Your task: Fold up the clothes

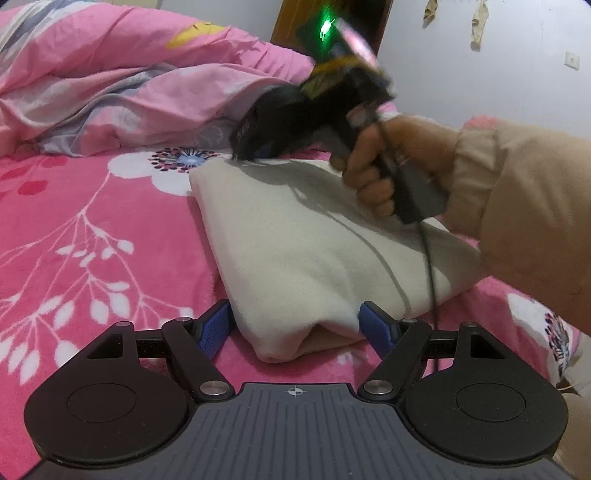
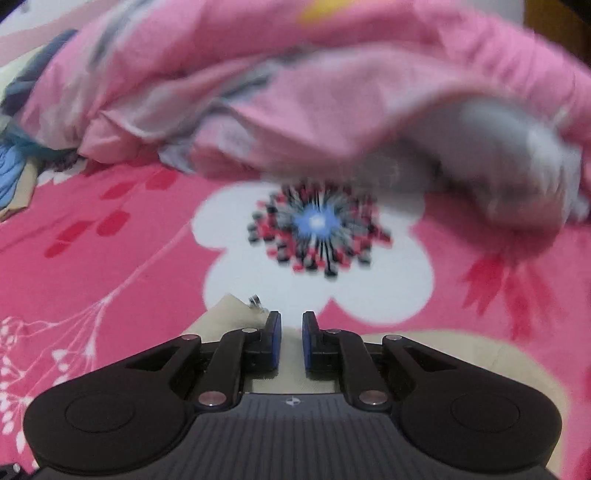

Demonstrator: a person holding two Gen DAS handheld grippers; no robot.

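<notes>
Surface: a bed under a pink sheet (image 1: 74, 229) printed with white flowers and branches; one big white flower (image 2: 317, 251) with a blue, dotted centre lies just ahead of the right gripper.
Bedding: a rumpled pink and grey quilt (image 1: 122, 81) is heaped beyond both grippers, at the far side of the sheet.
Room: a pale wall (image 1: 480, 74) behind the bed, a brown door (image 1: 295, 22) at its left, a small white wall plate (image 1: 573, 59) far right, two scraps hanging near the top.
Garment: a folded cream garment (image 1: 314, 236) lies on the sheet straight ahead of the left gripper, its near folded corner between that gripper's fingers.
Left gripper (image 1: 295, 325): wide open, blue pads either side of the near corner, close to the cloth but clamping nothing.
Right gripper (image 2: 291, 339): almost closed, a narrow gap between the pads, nothing seen pinched; it sits over the garment's far edge, cream cloth below it.
Right hand (image 1: 384, 170): wraps the handle, in a beige sleeve; a cable trails down over the garment.
Writing: none readable.
Hard to see: the right gripper is motion-blurred in the left view, a green light glowing on top; the right view's quilt and flower are smeared; a small metal bit (image 2: 255, 301) at the cloth edge is too small to identify.
</notes>
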